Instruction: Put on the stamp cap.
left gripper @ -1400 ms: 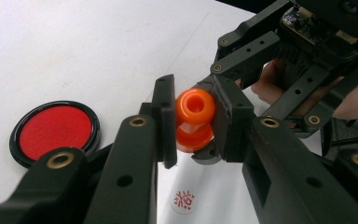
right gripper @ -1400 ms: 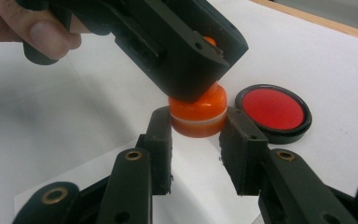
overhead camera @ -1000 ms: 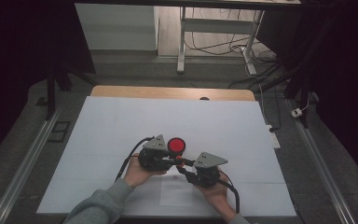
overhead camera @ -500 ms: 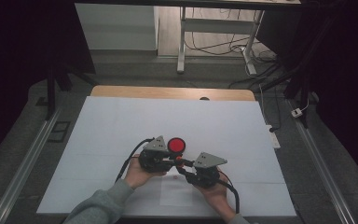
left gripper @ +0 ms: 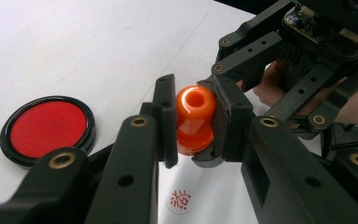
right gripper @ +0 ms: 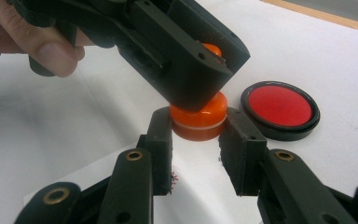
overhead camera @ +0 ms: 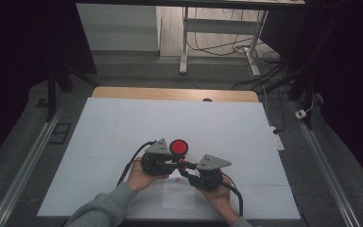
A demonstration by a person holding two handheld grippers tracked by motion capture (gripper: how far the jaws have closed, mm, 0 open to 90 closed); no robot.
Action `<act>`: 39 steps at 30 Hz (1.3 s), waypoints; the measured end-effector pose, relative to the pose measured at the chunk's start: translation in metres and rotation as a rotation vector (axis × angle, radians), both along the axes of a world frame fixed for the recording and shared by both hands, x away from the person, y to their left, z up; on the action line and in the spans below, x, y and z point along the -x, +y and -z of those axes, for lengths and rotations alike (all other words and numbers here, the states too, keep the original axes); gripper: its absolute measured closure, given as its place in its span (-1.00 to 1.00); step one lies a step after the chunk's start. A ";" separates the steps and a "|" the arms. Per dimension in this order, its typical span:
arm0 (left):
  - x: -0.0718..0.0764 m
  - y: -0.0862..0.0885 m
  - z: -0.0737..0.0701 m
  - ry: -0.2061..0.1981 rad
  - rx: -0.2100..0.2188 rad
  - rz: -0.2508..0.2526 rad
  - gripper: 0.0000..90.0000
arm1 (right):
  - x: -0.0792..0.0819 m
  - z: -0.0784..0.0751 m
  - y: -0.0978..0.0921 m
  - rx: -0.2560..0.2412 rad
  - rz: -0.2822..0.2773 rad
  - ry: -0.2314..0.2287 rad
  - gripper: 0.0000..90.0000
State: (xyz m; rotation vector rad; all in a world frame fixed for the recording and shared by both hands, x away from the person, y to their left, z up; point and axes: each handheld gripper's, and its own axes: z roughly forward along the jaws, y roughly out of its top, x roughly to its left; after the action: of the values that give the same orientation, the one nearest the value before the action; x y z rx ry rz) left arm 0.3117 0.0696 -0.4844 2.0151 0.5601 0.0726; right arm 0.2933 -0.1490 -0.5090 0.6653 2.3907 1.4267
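An orange stamp (left gripper: 195, 116) with a round knob hangs just above the white sheet, and my left gripper (left gripper: 193, 123) is shut on its upper part. From the other side my right gripper (right gripper: 196, 140) has its jaws pressed against both sides of the stamp's wide base (right gripper: 198, 119). In the high view the two grippers, left (overhead camera: 178, 162) and right (overhead camera: 184, 167), meet tip to tip at the stamp (overhead camera: 181, 161) near the table's front. A round red ink pad (overhead camera: 178, 147) in a black rim lies just beyond them.
A red stamped mark (left gripper: 179, 200) sits on a small paper sheet (overhead camera: 179, 196) beneath the grippers. A large white mat (overhead camera: 123, 127) covers the table, with a wooden edge (overhead camera: 170, 93) at the far side. Table legs and cables stand on the floor beyond.
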 end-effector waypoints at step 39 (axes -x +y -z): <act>0.000 0.005 -0.009 -0.031 0.024 0.002 0.60 | -0.003 0.001 -0.002 -0.024 -0.019 0.016 0.15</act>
State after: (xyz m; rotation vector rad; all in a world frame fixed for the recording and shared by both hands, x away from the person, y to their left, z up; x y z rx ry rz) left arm 0.3115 0.0742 -0.4758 1.9879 0.5367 0.0957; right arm 0.2959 -0.1506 -0.5098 0.6646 2.4016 1.4653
